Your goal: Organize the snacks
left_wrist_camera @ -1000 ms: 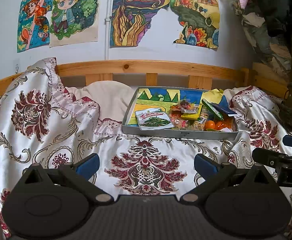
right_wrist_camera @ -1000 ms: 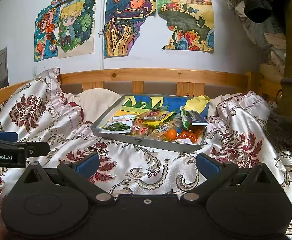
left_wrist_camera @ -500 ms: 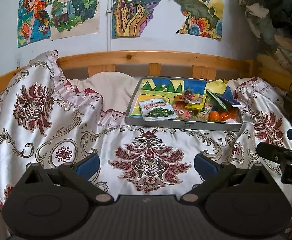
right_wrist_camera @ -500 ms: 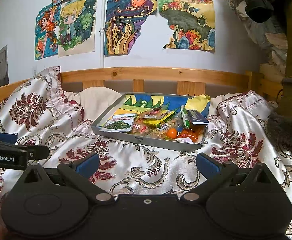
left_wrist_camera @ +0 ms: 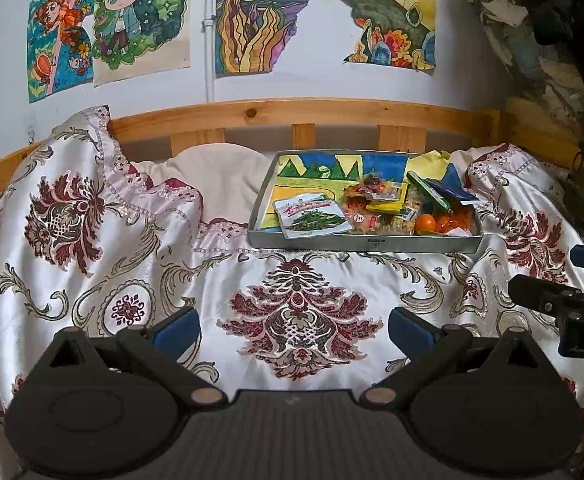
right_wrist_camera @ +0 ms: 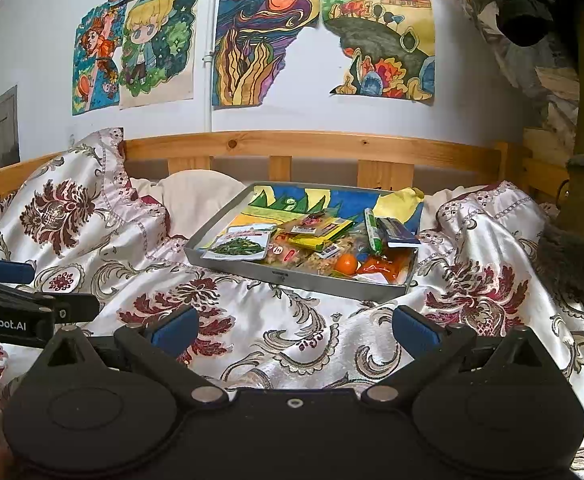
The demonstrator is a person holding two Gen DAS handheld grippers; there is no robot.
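Note:
A grey metal tray (left_wrist_camera: 366,243) (right_wrist_camera: 292,276) with a painted floor rests on the bed's patterned satin cover, far ahead of both grippers. In it lie a white pouch with green vegetables (left_wrist_camera: 312,220) (right_wrist_camera: 239,244), yellow packets (right_wrist_camera: 324,232), a green stick pack (right_wrist_camera: 372,232), a dark blue packet (left_wrist_camera: 450,192) and orange round snacks (left_wrist_camera: 426,223) (right_wrist_camera: 347,264). My left gripper (left_wrist_camera: 292,330) is open over the cover, nothing between its blue pads. My right gripper (right_wrist_camera: 294,330) is open too, empty, low over the cover.
A wooden bed rail (left_wrist_camera: 292,114) runs behind the tray, with a cream pillow (left_wrist_camera: 220,176) to the tray's left. Drawings hang on the white wall (right_wrist_camera: 252,40). Clothes and a fuzzy boot (right_wrist_camera: 580,256) crowd the right side. Bunched cover rises at the left (left_wrist_camera: 72,200).
The left wrist view has dipped a little, so the tray sits slightly higher in its frame. The right gripper has hardly moved. Both stay open.

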